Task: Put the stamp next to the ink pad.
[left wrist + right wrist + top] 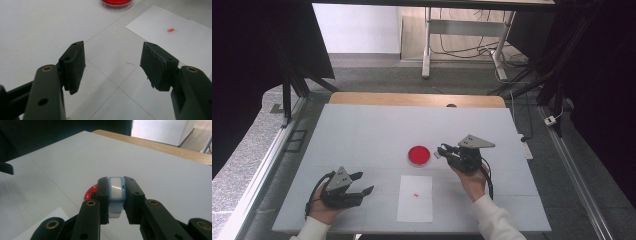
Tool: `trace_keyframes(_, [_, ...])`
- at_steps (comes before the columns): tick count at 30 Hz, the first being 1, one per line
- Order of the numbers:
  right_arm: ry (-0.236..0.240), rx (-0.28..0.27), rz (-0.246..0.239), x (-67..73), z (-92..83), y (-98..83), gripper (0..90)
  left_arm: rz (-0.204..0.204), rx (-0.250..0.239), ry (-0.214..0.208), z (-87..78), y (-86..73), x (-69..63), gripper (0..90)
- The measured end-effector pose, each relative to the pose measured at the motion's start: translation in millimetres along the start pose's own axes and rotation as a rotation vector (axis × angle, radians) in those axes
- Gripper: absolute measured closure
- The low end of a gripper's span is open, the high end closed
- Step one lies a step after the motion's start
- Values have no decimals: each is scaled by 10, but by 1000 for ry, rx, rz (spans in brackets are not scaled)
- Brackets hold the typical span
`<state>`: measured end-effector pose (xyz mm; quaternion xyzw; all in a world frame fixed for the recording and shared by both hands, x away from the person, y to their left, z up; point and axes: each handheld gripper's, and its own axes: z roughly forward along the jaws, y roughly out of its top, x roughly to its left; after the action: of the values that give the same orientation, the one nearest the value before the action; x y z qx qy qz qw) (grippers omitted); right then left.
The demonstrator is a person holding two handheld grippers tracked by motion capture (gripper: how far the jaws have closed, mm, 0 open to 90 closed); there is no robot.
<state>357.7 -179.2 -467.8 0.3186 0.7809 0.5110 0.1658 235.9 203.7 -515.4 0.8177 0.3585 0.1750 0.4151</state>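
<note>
A white sheet of paper (415,198) lies near the table's front edge and bears a small red stamp mark (416,194), also seen as the red stamp mark (170,30) on the paper (175,42). Behind it sits a round red ink pad (418,155), with its rim (116,4) at the top of the left gripper view. My right gripper (443,151) hovers just right of the pad, shut on a small blue-and-white stamp (116,188); the red ink pad (90,192) peeks from behind its left jaw. My left gripper (363,182) rests at the front left, open and holding nothing.
The white tabletop (377,130) has a wooden strip (417,99) along its far edge. Beyond it stand a metal table frame (428,45) and loose cables (522,65) on the floor. Dark curtains flank both sides.
</note>
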Motion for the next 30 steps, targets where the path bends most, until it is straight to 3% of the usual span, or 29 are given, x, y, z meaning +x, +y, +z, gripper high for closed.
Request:
trace_keyframes(8, [-20,37,-16,-108,195,39,747,-2,3,1,6,3,-2,362])
trace_keyframes(19, [-39,162,-12,-233,469,-78,746,-2,6,-1,13,0,6,361])
trace_keyframes(30, [-53,213,-43,-209,581,-128,745,-3,5,-3,16,-6,11,361])
